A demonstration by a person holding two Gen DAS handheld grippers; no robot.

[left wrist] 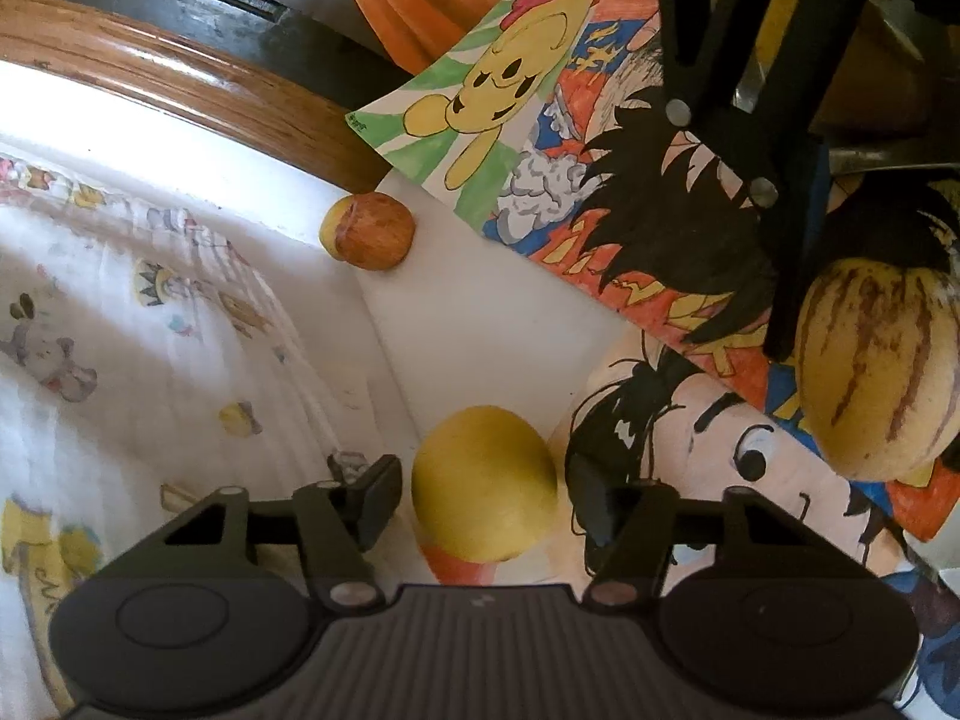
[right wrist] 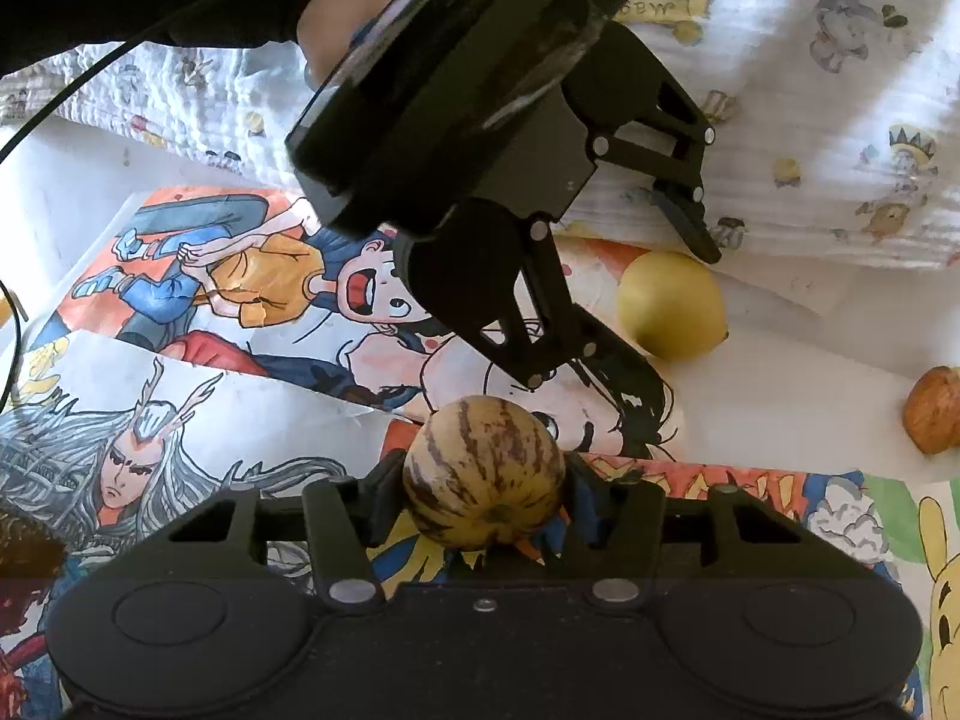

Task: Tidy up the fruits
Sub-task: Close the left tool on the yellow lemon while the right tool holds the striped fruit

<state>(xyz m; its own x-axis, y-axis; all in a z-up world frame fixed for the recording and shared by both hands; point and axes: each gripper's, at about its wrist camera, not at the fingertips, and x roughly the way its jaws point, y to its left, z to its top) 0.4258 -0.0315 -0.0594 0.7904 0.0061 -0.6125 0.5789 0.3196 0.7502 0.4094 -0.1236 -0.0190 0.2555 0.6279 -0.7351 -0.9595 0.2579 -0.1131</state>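
Fruits lie scattered over a white bench strewn with coloured cartoon drawings (left wrist: 600, 228). Left wrist view: a plain yellow fruit (left wrist: 485, 483), smooth and egg-shaped, sits just ahead of the left gripper (left wrist: 480, 498), squarely between its wide-spread fingers (left wrist: 378, 495) but not yet touched; its long axis appears to run roughly near to far. A smaller reddish-brown fruit (left wrist: 369, 230) rests farther off near the wooden rim (left wrist: 180, 81), with a printed cloth (left wrist: 120, 330) to the left. At far right, a striped fruit (left wrist: 876, 369) hangs in the right gripper (left wrist: 780, 276).

Right wrist view: the right gripper (right wrist: 483, 495) holds the striped fruit (right wrist: 483, 471), cream-yellow with purple-brown streaks, raised above the drawings (right wrist: 252, 294). The left gripper (right wrist: 624, 312), in a person's hand (right wrist: 336, 24), straddles the yellow fruit (right wrist: 672, 306). The left gripper looks best placed to close on it next.
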